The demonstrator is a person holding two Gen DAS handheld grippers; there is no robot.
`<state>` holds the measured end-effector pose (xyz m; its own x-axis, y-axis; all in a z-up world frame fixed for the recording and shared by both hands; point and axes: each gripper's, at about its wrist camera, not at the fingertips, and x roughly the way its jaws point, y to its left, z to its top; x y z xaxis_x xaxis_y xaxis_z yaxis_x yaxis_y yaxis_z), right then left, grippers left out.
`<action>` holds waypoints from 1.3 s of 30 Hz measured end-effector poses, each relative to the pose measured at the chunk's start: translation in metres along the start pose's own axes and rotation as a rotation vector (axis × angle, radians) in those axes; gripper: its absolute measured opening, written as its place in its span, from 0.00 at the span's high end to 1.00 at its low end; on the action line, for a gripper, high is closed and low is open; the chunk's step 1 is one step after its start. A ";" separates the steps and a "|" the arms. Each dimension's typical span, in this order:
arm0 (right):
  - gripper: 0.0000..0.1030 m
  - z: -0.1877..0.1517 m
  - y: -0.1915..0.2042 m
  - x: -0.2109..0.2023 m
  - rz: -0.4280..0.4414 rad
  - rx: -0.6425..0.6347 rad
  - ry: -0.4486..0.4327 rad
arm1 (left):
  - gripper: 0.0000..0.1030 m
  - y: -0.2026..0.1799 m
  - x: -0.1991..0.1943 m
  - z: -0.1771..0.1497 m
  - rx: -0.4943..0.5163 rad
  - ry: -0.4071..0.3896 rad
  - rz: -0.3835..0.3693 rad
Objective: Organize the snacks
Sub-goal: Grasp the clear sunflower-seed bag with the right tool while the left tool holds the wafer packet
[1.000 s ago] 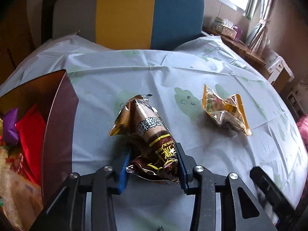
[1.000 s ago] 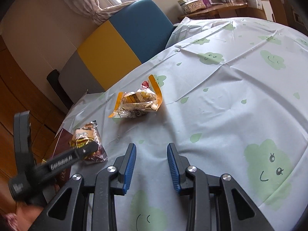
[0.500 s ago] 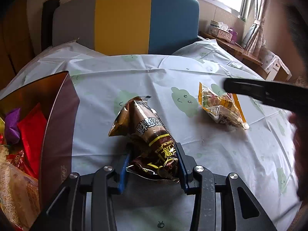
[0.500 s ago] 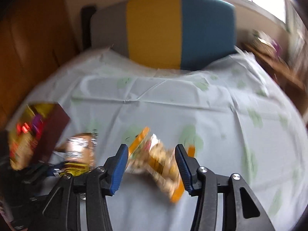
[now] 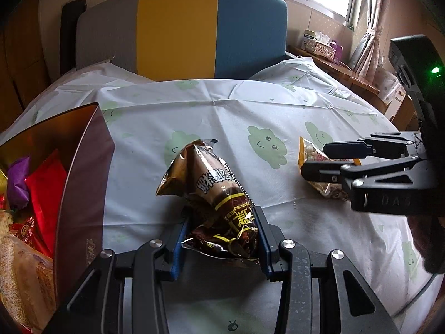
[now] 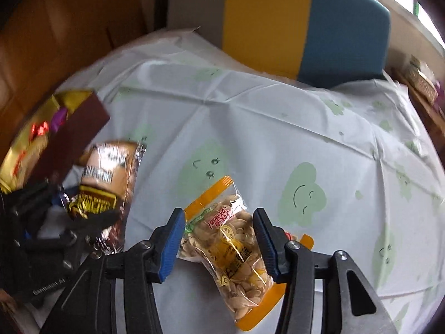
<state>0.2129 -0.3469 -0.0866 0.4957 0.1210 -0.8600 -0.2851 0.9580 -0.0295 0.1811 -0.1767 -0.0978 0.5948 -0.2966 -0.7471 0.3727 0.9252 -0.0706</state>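
Observation:
A brown and gold snack bag sticks up from my left gripper, whose blue pads are shut on its lower end just above the tablecloth. The same bag shows blurred at the left of the right wrist view, with the left gripper under it. A clear pistachio bag with orange edges lies flat on the cloth. My right gripper hangs open over it, one pad on each side, neither pressing. In the left wrist view the right gripper covers most of the pistachio bag.
A maroon box with a gold lining stands at the left and holds several wrapped snacks; the right wrist view shows the box too. A grey, yellow and blue seat back rises behind the table. A hand holds the right gripper.
The right gripper has swung across the table, rolled upright, opened wider and come down astride the pistachio bag. The left gripper has kept still with the brown bag.

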 end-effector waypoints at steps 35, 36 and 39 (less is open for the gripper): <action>0.21 -0.077 0.004 -0.046 -0.053 0.203 0.027 | 0.58 0.000 0.002 0.000 0.000 0.004 0.000; 0.19 -0.080 0.004 -0.051 -0.045 0.215 0.006 | 0.58 0.000 0.002 0.000 0.000 0.004 0.000; 0.11 -0.088 0.006 -0.056 0.011 0.217 0.031 | 0.58 0.000 0.002 0.000 0.000 0.005 -0.001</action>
<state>0.1115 -0.3708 -0.0838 0.4668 0.1269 -0.8752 -0.1054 0.9906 0.0874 0.1824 -0.1773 -0.0995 0.5913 -0.2961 -0.7501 0.3730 0.9251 -0.0711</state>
